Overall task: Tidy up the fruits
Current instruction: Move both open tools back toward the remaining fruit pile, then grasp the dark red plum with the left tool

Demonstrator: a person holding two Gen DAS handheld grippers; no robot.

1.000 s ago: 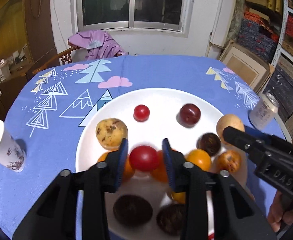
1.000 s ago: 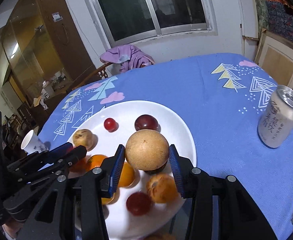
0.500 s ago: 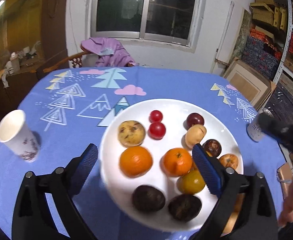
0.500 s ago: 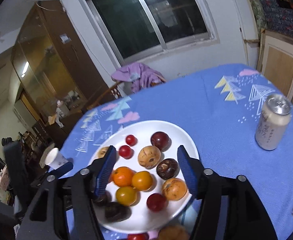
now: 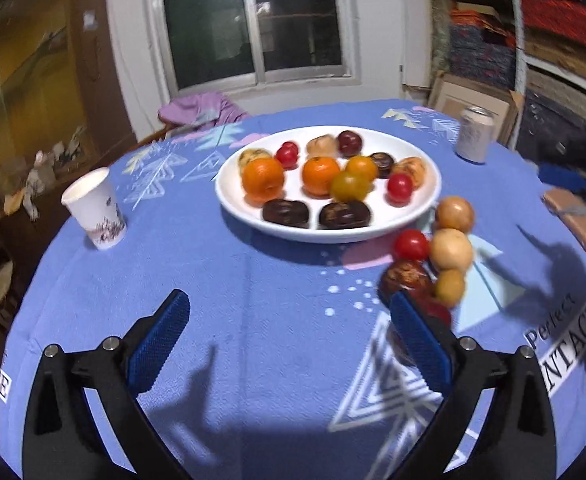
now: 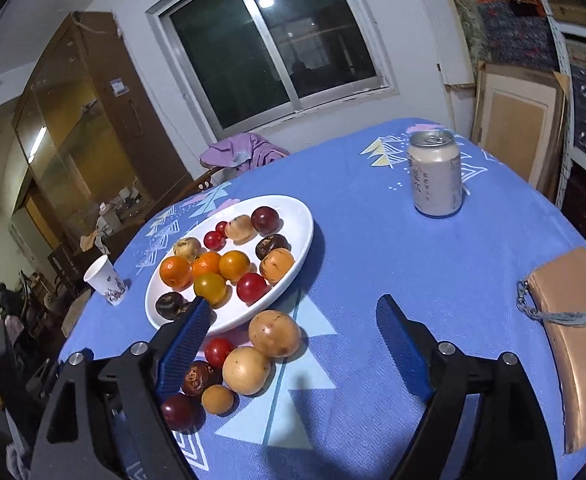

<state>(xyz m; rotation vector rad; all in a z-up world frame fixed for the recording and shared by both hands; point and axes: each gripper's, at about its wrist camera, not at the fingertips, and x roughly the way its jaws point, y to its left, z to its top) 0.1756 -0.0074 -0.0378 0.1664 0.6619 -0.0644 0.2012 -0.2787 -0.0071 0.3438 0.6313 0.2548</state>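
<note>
A white plate (image 5: 329, 236) (image 6: 305, 240) on the blue tablecloth holds oranges, red tomatoes, tan fruits and dark wrinkled fruits. A cluster of loose fruits (image 5: 451, 248) (image 6: 247, 370) lies on the cloth by the plate's near right edge: tan, red and dark ones. My left gripper (image 5: 289, 312) hovers over bare cloth well short of the plate, its jaws opening wide with nothing between them. My right gripper (image 6: 293, 308) hangs above the near side of the plate and the loose cluster, jaws opening, pads touching nothing.
A paper cup (image 5: 95, 208) (image 6: 107, 280) stands left of the plate. A silver can (image 5: 475, 134) (image 6: 435, 172) stands at the far right. A tan purse (image 6: 573, 320) lies at the table's right edge. A chair with purple cloth (image 5: 201, 110) sits behind the table.
The left gripper let go of a red tomato and the right let go of a tan round fruit on the plate. Both opened wide and drew back from the plate.
</note>
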